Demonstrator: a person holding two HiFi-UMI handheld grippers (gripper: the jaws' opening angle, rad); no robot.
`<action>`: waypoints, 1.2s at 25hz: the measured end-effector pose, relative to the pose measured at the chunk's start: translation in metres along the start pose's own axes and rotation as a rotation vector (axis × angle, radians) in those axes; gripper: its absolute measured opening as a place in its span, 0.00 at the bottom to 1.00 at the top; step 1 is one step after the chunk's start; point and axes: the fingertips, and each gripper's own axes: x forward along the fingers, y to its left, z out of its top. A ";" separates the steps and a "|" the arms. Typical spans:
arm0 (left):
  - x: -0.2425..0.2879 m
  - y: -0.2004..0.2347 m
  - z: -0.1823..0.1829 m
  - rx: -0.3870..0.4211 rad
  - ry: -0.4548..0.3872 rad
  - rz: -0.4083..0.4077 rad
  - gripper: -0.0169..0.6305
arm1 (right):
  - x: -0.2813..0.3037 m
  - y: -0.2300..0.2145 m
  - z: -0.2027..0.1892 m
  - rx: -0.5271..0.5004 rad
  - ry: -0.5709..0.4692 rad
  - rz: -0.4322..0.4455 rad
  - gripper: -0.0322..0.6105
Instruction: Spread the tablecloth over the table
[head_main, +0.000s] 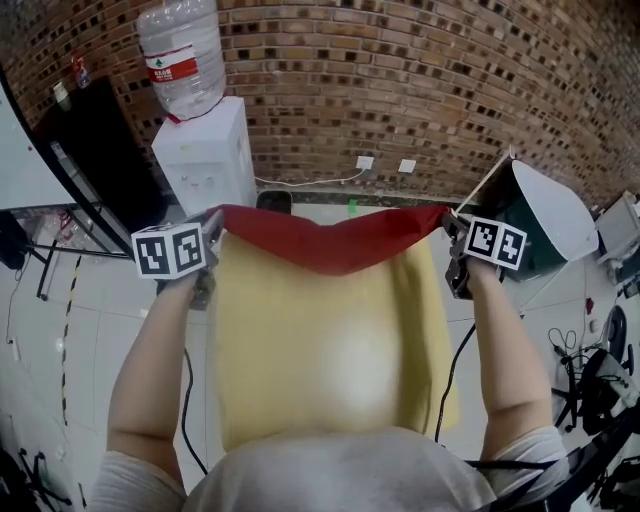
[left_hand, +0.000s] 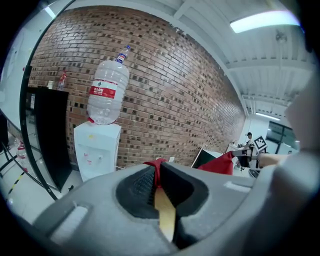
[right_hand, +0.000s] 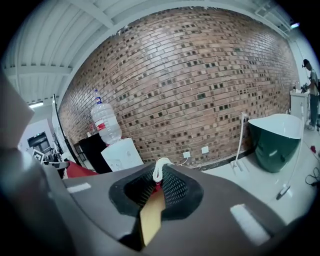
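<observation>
Mid-spread, I'm holding the tablecloth stretched in the air, left gripper and right gripper each clamped on a corner, likely needing even lowering over the unseen table next.

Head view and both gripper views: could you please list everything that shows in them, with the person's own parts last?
tablecloth: one, yellow with a red side folded over at the top, stretched between the two grippers
water dispenser: one, white, against the wall at the left
water bottle: one, clear with a red label, upside down on the dispenser
black panel: one, left of the dispenser
brick wall: one, brown, behind everything
wall sockets: two, white, low on the wall
green tub: one, white rim, on the floor at the right
left gripper: one, grey, shut on a cloth corner
right gripper: one, grey, shut on the other corner
forearms: two, bare, behind the grippers
</observation>
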 end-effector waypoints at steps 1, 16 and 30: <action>-0.006 0.000 -0.003 -0.005 -0.002 0.001 0.04 | -0.005 -0.002 -0.004 0.001 0.002 -0.008 0.08; -0.102 -0.040 -0.108 -0.075 0.044 0.057 0.04 | -0.099 -0.027 -0.102 0.059 0.046 0.001 0.08; -0.198 -0.086 -0.234 -0.112 0.104 0.128 0.04 | -0.208 -0.037 -0.223 0.090 0.099 0.022 0.08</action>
